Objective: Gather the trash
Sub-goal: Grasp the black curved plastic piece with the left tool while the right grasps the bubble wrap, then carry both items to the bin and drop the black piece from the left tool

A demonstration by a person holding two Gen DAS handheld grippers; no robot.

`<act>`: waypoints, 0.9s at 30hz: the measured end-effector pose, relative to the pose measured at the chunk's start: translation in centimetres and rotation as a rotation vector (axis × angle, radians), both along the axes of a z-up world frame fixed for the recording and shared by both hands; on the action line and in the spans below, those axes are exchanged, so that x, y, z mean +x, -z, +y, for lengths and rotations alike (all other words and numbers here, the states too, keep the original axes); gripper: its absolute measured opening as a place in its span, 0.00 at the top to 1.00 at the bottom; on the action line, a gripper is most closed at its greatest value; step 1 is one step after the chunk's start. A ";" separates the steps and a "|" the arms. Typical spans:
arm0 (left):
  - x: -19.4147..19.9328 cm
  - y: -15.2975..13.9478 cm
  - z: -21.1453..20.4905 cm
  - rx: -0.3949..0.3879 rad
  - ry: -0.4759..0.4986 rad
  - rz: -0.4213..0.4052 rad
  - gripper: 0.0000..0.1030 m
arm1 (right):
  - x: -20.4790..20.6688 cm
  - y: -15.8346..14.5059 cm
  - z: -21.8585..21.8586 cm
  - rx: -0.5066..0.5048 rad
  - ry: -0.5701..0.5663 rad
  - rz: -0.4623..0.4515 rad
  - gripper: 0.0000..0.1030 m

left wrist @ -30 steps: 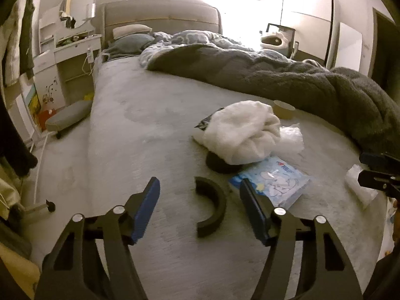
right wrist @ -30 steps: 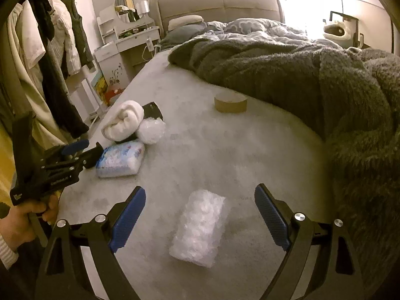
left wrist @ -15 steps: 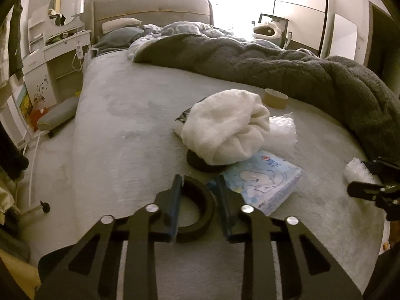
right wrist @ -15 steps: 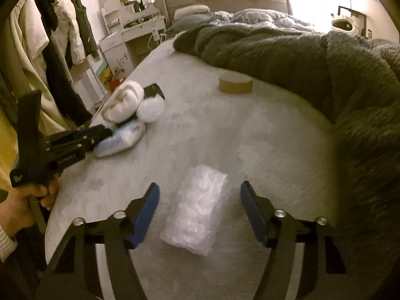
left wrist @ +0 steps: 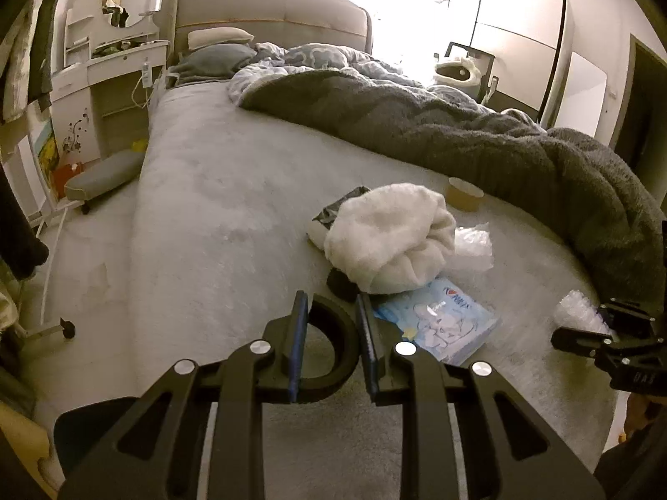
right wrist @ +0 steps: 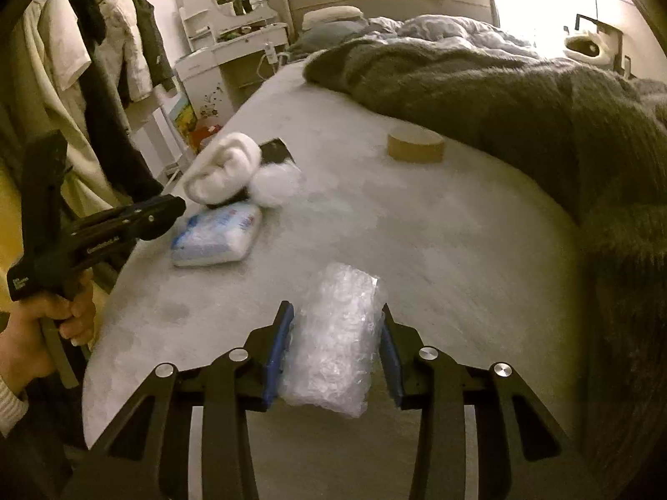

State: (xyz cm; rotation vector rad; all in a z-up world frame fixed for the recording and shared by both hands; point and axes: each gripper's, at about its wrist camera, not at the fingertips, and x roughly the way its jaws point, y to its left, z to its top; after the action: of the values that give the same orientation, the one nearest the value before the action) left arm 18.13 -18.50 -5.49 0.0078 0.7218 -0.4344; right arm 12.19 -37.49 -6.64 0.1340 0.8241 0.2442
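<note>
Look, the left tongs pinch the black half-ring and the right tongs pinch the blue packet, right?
Not quite. The right wrist view shows the right tongs pinching the bubble wrap; the blue packet lies untouched. The left tongs do pinch the half-ring.

A black half-ring (left wrist: 339, 346) lay flat on the bed (left wrist: 216, 208), just before the white towel (left wrist: 387, 237). A clear bubble-wrap roll (right wrist: 335, 341) lay lengthwise, well right of the towel. A crumpled bubble-wrap wad (left wrist: 473, 248) touched the towel's right side. A brown tape roll (right wrist: 414, 148) stood behind it, apart.
</note>
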 end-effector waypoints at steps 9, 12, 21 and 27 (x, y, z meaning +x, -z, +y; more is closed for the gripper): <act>-0.1 -0.6 2.0 0.039 -0.027 0.024 0.76 | 1.4 -2.3 2.5 0.052 -0.036 -0.039 0.61; -0.1 -0.8 3.3 0.035 -0.047 0.025 0.76 | 1.8 -3.2 4.0 0.059 -0.057 -0.055 0.61; -0.4 -1.0 6.9 0.066 -0.084 0.030 0.76 | 3.2 -4.5 9.0 0.052 -0.118 -0.078 0.61; -0.5 -0.3 9.7 0.069 -0.113 0.065 0.76 | 4.0 -5.0 13.1 0.049 -0.180 -0.083 0.61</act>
State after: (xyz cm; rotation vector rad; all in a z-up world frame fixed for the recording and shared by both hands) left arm 17.66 -8.79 -5.22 0.0180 0.7969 -0.3027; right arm 16.20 -24.42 -1.64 0.0944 0.7480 0.4368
